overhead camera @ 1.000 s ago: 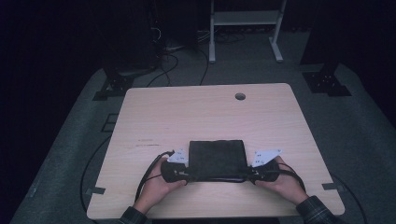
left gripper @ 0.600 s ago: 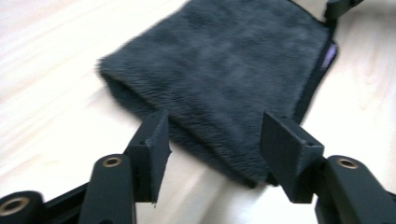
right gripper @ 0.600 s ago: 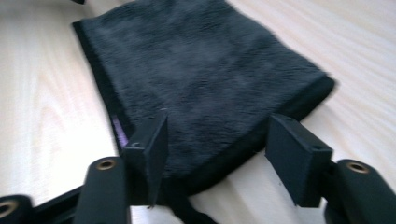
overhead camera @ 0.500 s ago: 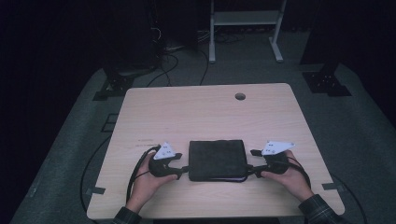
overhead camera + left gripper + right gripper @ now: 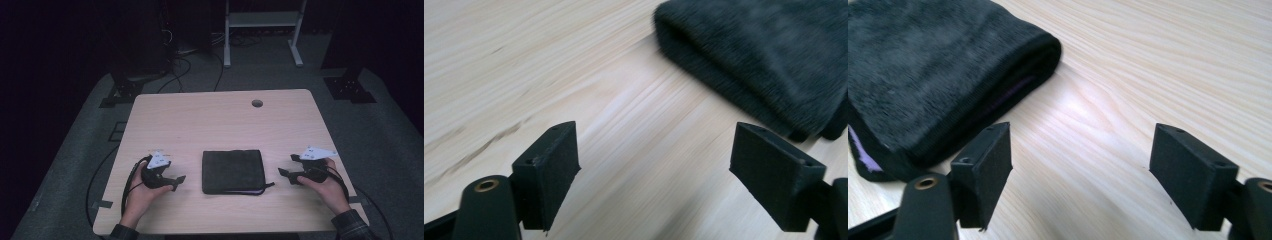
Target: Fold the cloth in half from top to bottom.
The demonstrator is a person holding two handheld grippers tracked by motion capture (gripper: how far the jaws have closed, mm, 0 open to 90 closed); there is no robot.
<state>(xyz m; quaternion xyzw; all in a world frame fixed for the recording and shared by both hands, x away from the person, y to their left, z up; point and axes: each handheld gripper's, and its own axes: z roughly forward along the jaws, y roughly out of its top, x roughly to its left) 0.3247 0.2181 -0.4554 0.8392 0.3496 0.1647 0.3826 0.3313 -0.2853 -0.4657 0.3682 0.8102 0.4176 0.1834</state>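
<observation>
Lying flat near the front middle of a pale wooden table (image 5: 220,120) is a dark grey, neatly folded square of plush cloth (image 5: 233,170), with a thin purple edge peeking from between its layers on the side nearest the right gripper. The person's left gripper (image 5: 175,183), a black two-jaw tool topped by a grey three-cornered plate, sits just beside the cloth's left edge. The right gripper (image 5: 286,173), built the same way, sits just beside the cloth's right edge. Neither touches the cloth. Both sets of jaws have just been opening and now stand wide apart with only bare table between them.

Judging by its fuzzy pile and rounded folds, the cloth looks soft, light and floppy, not fragile or slippery. It would likely sag and unfold if lifted at one point, so pinching through all layers at a folded edge or corner, one gripper on each side, seems the safest hold.

Smooth, light wood grain covers the table, which has a small round cable hole (image 5: 257,103) near its far edge. Beyond it, the room is dim, with grey floor matting, trailing cables and a white metal frame (image 5: 262,30).
</observation>
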